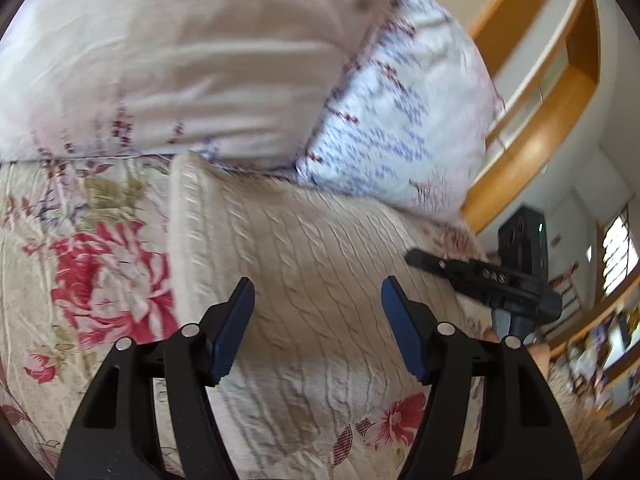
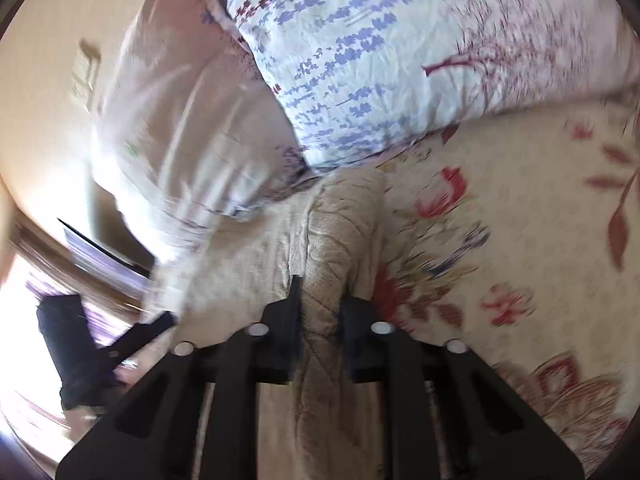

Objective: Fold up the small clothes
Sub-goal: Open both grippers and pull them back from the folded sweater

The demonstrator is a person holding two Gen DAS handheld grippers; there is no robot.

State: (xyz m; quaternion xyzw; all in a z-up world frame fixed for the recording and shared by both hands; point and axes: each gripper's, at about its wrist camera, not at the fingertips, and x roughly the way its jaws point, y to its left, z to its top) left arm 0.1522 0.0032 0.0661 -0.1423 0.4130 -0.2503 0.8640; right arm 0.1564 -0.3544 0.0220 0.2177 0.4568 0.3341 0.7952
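A cream cable-knit garment (image 1: 304, 256) lies on a floral bedspread (image 1: 96, 264). My left gripper (image 1: 318, 300) hovers over its middle, open, with nothing between its blue pads. In the left wrist view the right gripper (image 1: 416, 258) reaches in from the right at the garment's far edge. In the right wrist view my right gripper (image 2: 320, 300) is shut on a raised fold of the knit garment (image 2: 332, 240), which bunches up between its fingers. The left gripper (image 2: 160, 322) shows at the left of that view.
Two pillows lie at the head of the bed: a pale pink one (image 1: 180, 56) and a white one with a blue flower print (image 1: 404, 112). A wooden headboard or shelf (image 1: 536, 120) stands to the right. The bedspread (image 2: 520, 216) extends right of the garment.
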